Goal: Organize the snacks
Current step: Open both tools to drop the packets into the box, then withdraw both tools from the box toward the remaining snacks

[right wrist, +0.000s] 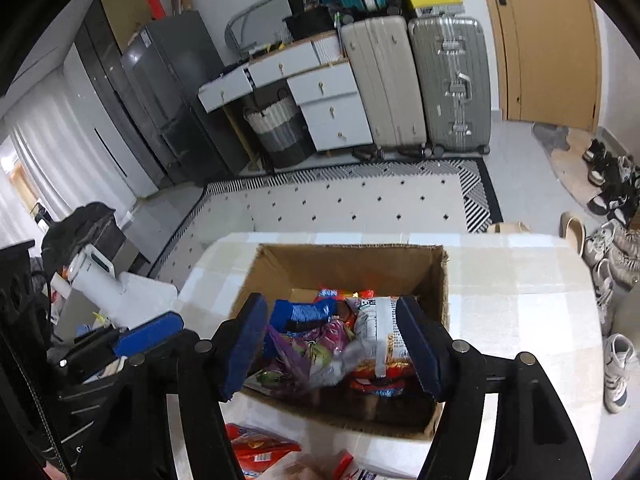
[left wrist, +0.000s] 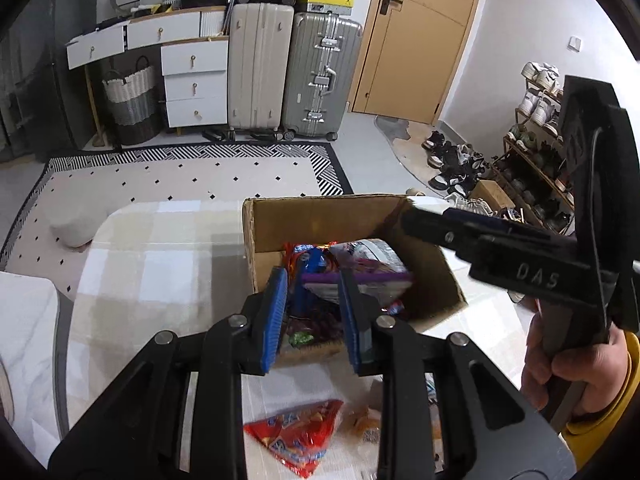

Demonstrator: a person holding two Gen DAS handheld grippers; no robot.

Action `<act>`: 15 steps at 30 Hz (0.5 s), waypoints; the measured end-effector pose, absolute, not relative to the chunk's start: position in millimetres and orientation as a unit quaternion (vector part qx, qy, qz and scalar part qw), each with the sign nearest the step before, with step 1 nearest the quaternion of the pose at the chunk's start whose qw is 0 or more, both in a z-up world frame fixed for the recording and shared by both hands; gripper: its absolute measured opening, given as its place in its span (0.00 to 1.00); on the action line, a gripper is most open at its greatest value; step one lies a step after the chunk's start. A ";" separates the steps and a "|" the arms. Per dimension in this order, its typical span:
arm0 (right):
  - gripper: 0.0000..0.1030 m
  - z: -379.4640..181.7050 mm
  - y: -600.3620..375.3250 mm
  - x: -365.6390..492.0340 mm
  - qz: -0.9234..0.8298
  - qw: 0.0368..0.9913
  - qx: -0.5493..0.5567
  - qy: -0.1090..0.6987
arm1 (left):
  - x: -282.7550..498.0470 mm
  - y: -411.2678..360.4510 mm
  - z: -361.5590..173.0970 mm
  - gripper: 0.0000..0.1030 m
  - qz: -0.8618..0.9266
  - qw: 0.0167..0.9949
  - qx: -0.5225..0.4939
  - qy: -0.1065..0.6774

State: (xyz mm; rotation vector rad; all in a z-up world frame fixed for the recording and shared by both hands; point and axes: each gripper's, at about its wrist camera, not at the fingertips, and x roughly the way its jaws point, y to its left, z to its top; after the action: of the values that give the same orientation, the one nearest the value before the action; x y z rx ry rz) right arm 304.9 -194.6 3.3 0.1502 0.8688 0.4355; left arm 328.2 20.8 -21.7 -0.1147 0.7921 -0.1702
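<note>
— Snacks are heaped in the cardboard box (right wrist: 352,264), which sits open-topped at the centre of the right wrist view on the checked tablecloth (left wrist: 160,264).

— And the right gripper (right wrist: 332,304)?

— Spread wide. Its two dark blue pads stand at either side of the pile in the lower middle of the frame, above the box, and neither presses on a thing.

— What lies under it?

— A blue packet (right wrist: 300,312) toward the left of the heap, a white-and-silver bag (right wrist: 376,320) toward the right and a purple wrapper (right wrist: 304,348) crumpled below them, all inside the box walls.

— Over to the left wrist view.

— The left gripper (left wrist: 313,280) fills the lower centre, pointing down at the near edge of the box. Its ribbed blue pads are drawn in about as close as they go, with only a narrow slot between them and nothing pinched there.

— Anything outside the box?

— Yes, a red packet (left wrist: 296,436) lies on the cloth at the bottom of the frame, nearer the camera than the box, with a pale orange wrapper (left wrist: 362,424) just to its right.

— And at the right edge?

— A hand (left wrist: 576,364) with a yellow cuff (left wrist: 624,400) grips the other tool's handle, whose black body reaches in over the box's right wall.
</note>
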 end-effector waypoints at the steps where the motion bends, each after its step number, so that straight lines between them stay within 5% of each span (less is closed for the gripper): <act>1: 0.66 9.0 -196.2 298.8 0.212 0.882 0.075 0.414 | 320.8 20.6 -17.4 0.24 -0.082 0.919 -0.055 0.382; 9: 0.66 51.6 -200.7 237.3 0.228 0.895 0.061 0.378 | 247.9 13.8 20.6 0.35 -0.079 0.932 -0.050 0.350; 15: 0.70 92.5 -205.1 170.8 0.244 0.911 0.055 0.328 | 178.0 4.3 56.9 0.58 -0.075 0.948 -0.041 0.307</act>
State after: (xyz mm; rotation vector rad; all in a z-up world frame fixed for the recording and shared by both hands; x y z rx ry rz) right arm 170.8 -205.1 92.5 0.1133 0.6767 0.5026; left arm 178.0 4.3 56.9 -0.0825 0.6240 -0.1532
